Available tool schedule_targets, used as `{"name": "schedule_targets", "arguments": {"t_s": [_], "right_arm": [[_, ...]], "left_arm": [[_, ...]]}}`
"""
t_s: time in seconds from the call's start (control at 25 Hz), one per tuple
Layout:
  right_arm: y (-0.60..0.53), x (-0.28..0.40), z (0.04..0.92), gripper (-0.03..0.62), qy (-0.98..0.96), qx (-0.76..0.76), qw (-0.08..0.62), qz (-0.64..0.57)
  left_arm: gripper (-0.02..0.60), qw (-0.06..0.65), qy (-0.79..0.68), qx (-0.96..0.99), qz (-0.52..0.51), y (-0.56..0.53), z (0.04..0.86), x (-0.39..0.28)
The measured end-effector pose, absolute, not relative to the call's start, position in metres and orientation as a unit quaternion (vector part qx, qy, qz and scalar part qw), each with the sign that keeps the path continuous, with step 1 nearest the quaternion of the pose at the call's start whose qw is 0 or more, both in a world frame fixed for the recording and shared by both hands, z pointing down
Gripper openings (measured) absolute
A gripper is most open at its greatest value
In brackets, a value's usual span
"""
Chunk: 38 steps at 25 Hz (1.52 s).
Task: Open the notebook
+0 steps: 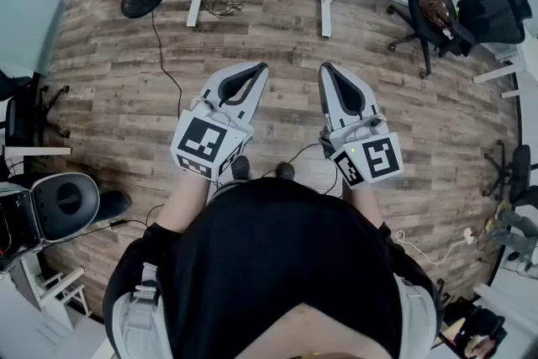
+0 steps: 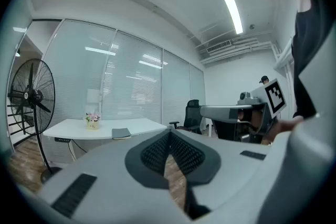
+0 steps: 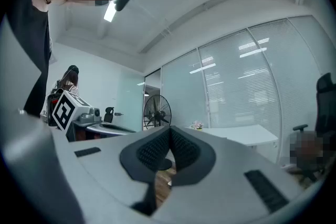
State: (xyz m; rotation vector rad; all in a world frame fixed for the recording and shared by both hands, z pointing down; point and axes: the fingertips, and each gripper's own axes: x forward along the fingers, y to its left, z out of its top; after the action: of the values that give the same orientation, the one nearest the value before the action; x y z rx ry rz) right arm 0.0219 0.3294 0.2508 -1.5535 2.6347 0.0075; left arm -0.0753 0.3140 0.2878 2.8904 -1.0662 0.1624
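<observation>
Left claw (image 1: 259,68): clenched, jaws tip to tip, nothing between them; held about level in front of the person.
Right claw (image 1: 327,68): clenched likewise, empty; at 3 o'clock of the left one, not touching it.
Notebook (image 2: 121,133): grey, apparently closed, flat on the white table (image 2: 68,130) at the person's 12 o'clock, well apart from both claws; flower pot (image 2: 93,120) at its 9 o'clock.
Step in hand: judged the approach; notebook untouched.
Next move: probably close in on the table, part one claw's jaws, catch the cover's free edge.

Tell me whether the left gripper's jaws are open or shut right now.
Shut. In the left gripper view the left gripper shows its ribbed pads meeting at the tips, with nothing held between them.
</observation>
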Motion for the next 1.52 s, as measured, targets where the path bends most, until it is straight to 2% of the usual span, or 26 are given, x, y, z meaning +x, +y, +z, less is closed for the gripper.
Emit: {"name": "schedule_targets", "arguments": {"t_s": [1.0, 1.52], "right_arm": [[0.338, -0.012, 0.241, 0.004, 0.858, -0.511, 0.05, 0.019], [0.344, -0.057, 0.247, 0.004, 0.846, -0.529, 0.061, 0.023]], "left_arm": [[0.012, 0.02, -0.335, 0.941, 0.03, 0.323, 0.281, -0.106], [0.012, 0.006, -0.31, 0.95, 0.029, 0.323, 0.287, -0.148]]}}
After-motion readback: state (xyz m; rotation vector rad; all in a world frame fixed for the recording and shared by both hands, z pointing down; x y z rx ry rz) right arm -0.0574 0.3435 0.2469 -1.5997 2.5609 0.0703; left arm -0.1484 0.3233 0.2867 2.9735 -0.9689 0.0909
